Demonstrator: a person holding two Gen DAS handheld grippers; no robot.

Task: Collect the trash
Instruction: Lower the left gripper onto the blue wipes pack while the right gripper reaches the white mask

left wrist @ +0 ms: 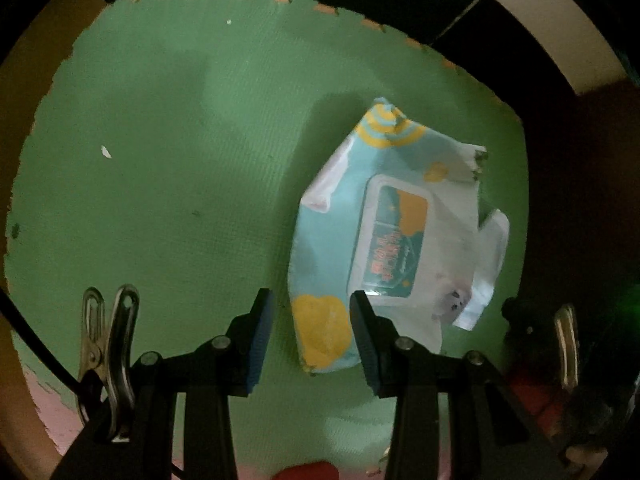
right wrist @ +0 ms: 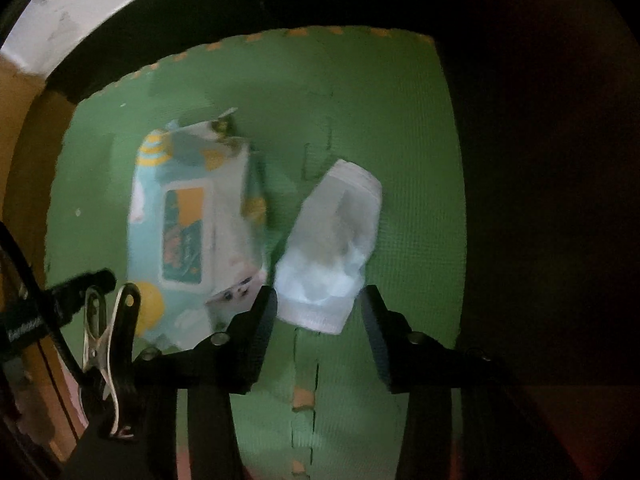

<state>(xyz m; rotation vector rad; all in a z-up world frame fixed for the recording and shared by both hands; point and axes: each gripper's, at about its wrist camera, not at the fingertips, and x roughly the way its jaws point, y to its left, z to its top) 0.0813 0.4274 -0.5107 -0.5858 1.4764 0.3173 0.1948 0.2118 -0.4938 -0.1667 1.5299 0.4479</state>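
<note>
The left gripper (left wrist: pixel 311 300) points down at the green mat (left wrist: pixel 160 200) with its jaws spread and nothing pinched; the near end of the wipes pack (left wrist: pixel 384 232) shows between the fingertips, but the pads do not appear to press it, and whether they touch it I cannot tell. The right gripper (right wrist: pixel 319 296) also points down, jaws spread, with the near end of a crumpled white wrapper (right wrist: pixel 332 248) sitting in the gap; its pads stand clear on both sides. In the right wrist view the pack (right wrist: pixel 192 220) lies flat just to the left of the wrapper, the two close together or barely touching on the mat (right wrist: pixel 400 120). The pack looks flattened and creased, label side up. Two small white scraps (left wrist: pixel 105 151) lie well apart from it on the bare mat in the left view. A metal clip (left wrist: pixel 108 344) hangs beside the left fingers. As I judge it, collection has hardly begun: both pieces are on the floor, neither is gripped, and no bin or bag is in view, so the pinching, lifting and dropping all remain to be done
</note>
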